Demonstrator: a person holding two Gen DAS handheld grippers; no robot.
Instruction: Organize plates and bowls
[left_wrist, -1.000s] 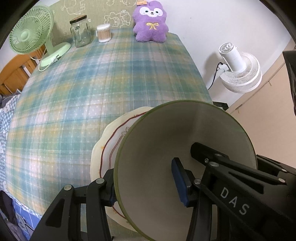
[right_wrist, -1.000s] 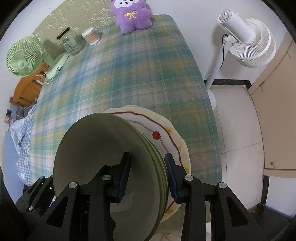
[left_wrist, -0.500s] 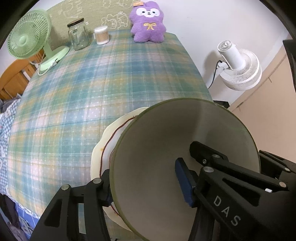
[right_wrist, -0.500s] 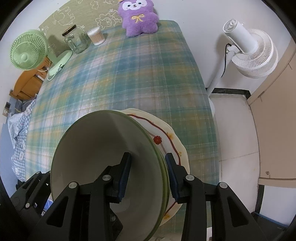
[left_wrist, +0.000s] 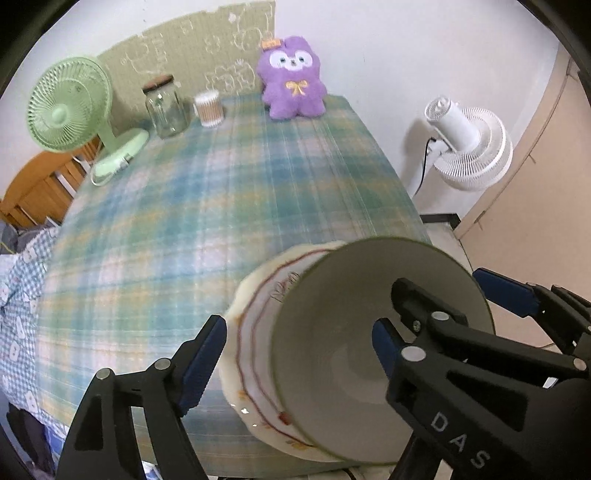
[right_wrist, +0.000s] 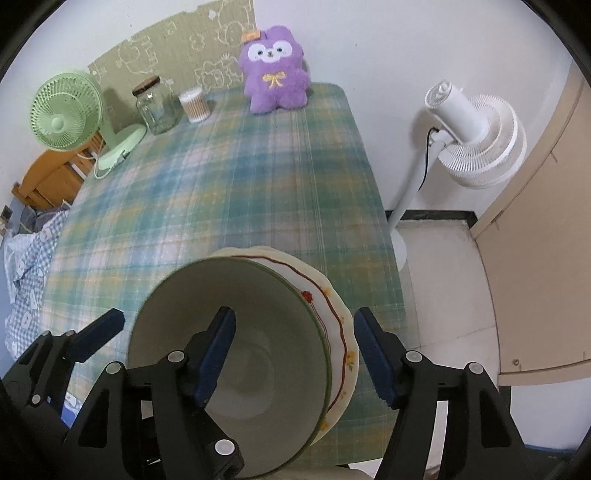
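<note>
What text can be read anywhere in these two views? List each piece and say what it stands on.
"DAS": white letters on the black body of the right finger of the left gripper, in the left wrist view.

The small orange tag on the head of the purple plush toy is too small to read.

The beige backdrop panel carries only cartoon line drawings, no words.

The bowl and the plate under it bear no lettering, only a painted pattern.

Both grippers, left gripper (left_wrist: 295, 354) and right gripper (right_wrist: 295, 350), are black, with blue finger pads (right_wrist: 216, 354), silver screws and white "DAS" lettering.
</note>
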